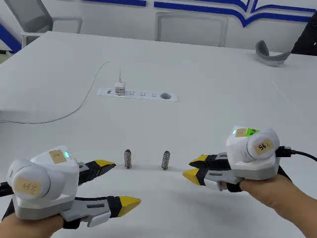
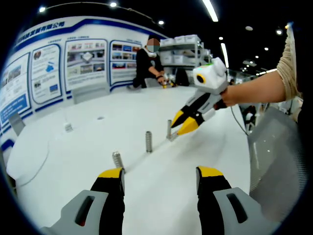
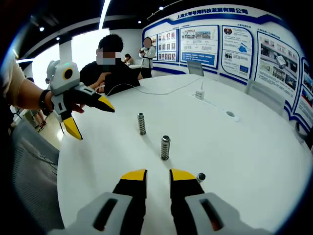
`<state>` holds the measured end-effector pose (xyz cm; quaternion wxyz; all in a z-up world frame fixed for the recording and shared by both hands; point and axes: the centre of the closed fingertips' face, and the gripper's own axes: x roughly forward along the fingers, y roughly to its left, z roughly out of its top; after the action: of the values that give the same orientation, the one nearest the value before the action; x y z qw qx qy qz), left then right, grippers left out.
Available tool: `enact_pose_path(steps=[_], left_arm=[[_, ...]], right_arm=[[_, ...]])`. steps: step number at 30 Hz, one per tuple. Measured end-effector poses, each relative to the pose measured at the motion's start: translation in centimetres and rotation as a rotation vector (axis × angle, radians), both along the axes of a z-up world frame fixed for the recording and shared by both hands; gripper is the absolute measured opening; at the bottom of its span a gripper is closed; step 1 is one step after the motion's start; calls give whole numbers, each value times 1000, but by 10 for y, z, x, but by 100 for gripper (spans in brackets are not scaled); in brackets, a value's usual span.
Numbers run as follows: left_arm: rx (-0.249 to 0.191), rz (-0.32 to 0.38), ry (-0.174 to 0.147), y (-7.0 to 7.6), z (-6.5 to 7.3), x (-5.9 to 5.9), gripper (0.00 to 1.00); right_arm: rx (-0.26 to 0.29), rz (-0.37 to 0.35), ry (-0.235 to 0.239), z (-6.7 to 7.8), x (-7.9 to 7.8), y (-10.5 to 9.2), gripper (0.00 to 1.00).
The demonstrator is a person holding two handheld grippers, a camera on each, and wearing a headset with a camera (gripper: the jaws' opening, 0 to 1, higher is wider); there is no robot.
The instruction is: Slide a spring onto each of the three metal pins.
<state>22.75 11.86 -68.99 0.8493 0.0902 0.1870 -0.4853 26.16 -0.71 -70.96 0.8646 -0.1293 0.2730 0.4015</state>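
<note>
L gripper (image 1: 119, 182) held wide open, empty. R gripper (image 1: 194, 167) narrowly parted, nothing seen gripped. Third pin (image 3: 200, 176) just beside its tip, prob. bare. Beyond, left spring (image 1: 128, 158) and right spring (image 1: 166, 160) seated on pins. One judged left.

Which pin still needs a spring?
On the white table, three pins stand in a row in front of the power strip. It is the end one by the right claw's yellow tips, thin and bare; the other two wear springs.
</note>
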Motion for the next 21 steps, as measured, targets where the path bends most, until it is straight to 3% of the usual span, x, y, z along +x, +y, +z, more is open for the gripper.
enact_pose_path(steps=[21], left_arm=[[4, -3, -6, -2, 2, 0, 60]], right_arm=[[-11, -41, -5, 0, -11, -33, 20]])
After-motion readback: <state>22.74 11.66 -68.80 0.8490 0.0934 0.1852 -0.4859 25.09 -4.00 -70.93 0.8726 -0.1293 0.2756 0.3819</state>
